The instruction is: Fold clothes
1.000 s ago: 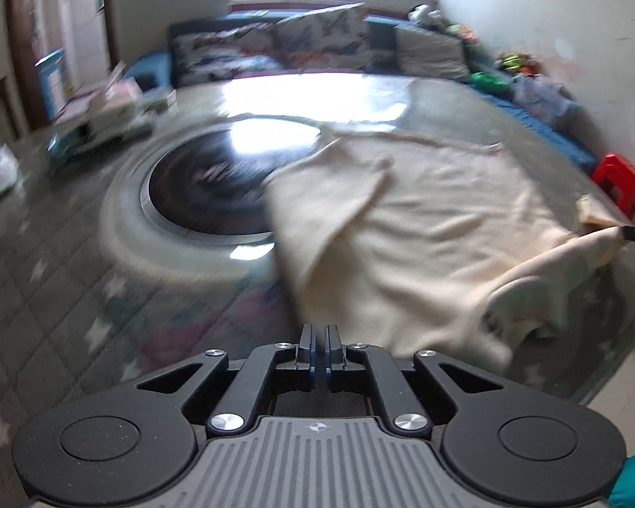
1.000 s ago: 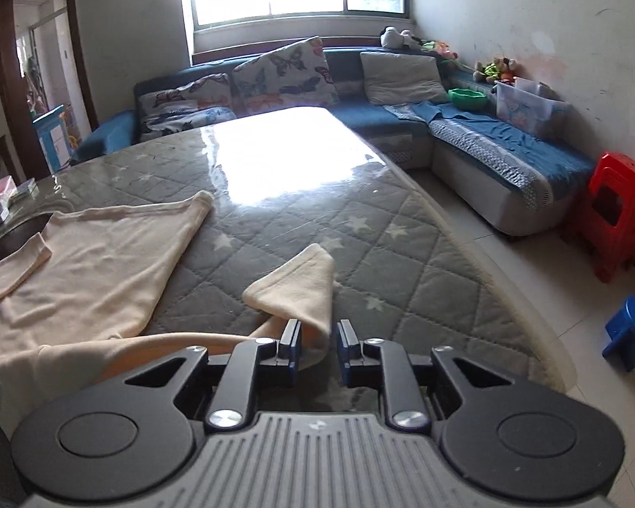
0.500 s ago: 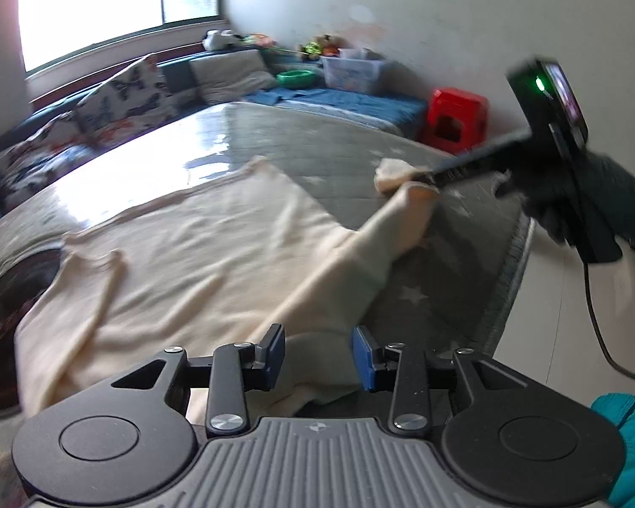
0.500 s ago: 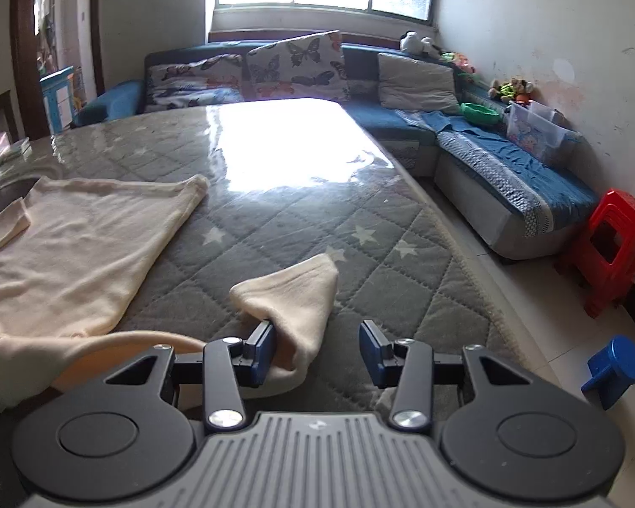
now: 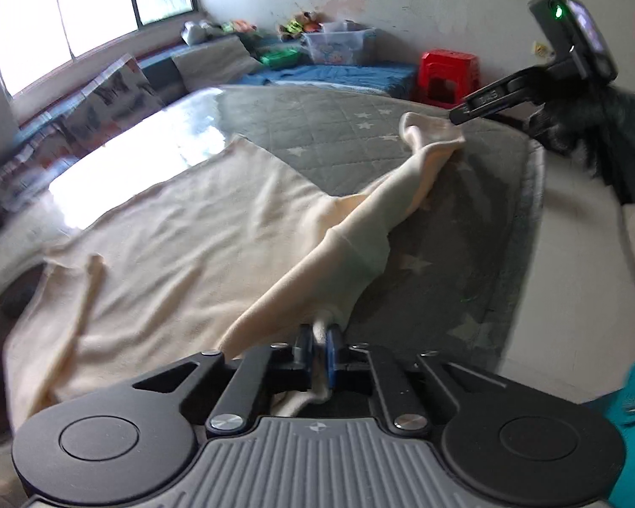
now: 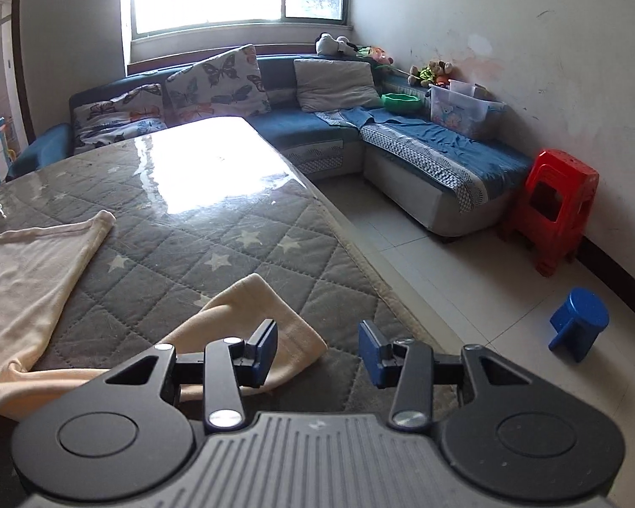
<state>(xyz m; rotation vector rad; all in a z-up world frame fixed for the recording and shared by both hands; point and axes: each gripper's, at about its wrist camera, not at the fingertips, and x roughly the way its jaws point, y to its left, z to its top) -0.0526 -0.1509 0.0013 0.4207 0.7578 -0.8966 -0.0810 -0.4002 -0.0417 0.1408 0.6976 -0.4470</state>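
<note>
A cream long-sleeved garment point(image 5: 169, 254) lies spread on the grey star-quilted table point(image 5: 343, 127). One sleeve point(image 5: 385, 207) stretches to the right, its cuff point(image 6: 271, 321) resting flat near the table's right edge. My left gripper point(image 5: 318, 349) is shut on a fold of the garment's near edge. My right gripper point(image 6: 317, 349) is open and empty, just behind the cuff; it shows in the left wrist view point(image 5: 461, 116) beside the cuff. The garment body point(image 6: 25, 271) shows at left in the right wrist view.
A blue corner sofa point(image 6: 402, 139) with cushions runs behind and to the right of the table. A red plastic stool point(image 6: 559, 207) and a small blue stool point(image 6: 578, 324) stand on the tiled floor at right. A dark round inset point(image 5: 4, 296) lies at the table's left.
My left gripper has closed on the garment's near edge. My right gripper has opened wider and let go of the sleeve cuff, which now lies on the table.
</note>
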